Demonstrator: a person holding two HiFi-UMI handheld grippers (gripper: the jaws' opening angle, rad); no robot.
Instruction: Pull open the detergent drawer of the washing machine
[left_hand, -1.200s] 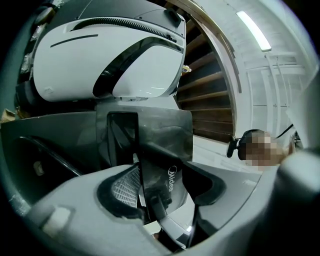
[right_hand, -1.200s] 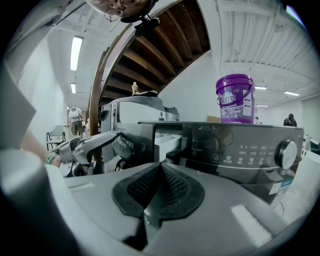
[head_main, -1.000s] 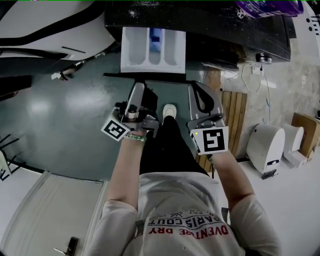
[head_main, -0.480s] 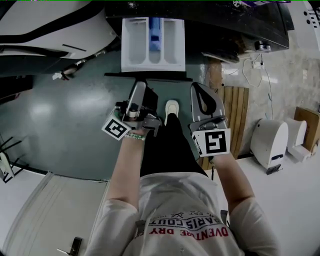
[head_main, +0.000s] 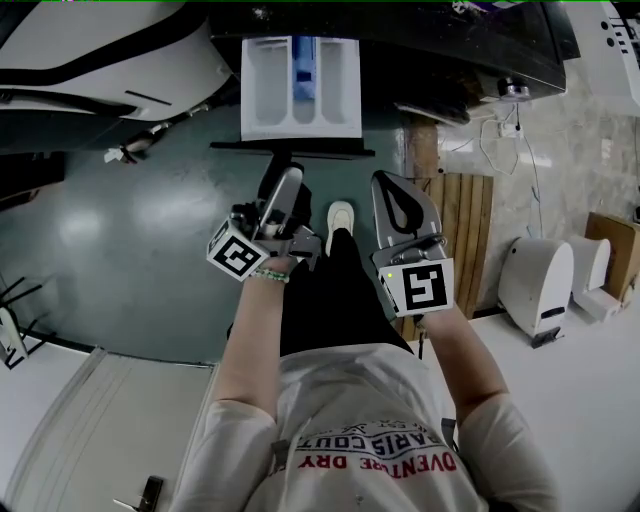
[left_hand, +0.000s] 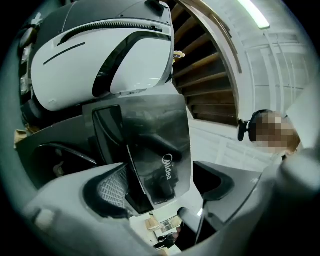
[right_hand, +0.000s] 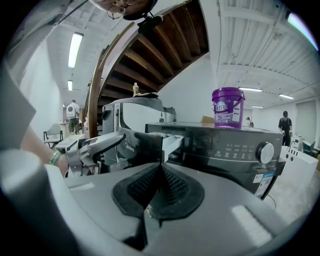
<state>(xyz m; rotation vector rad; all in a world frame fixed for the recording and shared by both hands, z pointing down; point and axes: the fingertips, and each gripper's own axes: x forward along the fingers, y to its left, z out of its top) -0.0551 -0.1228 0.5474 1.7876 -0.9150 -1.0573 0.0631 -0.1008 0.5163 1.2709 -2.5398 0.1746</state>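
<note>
1 det. drawer, 3 compts

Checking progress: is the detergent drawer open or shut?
Open: the drawer sticks out from the washer, its white compartments visible from above.

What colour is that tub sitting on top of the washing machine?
Purple. The tub shows best in the right gripper view.

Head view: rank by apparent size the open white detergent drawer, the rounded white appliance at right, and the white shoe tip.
Largest: open white detergent drawer.
Then: rounded white appliance.
Smallest: white shoe tip.
Drawer likely nearer the camera; true sizes may differ.
</note>
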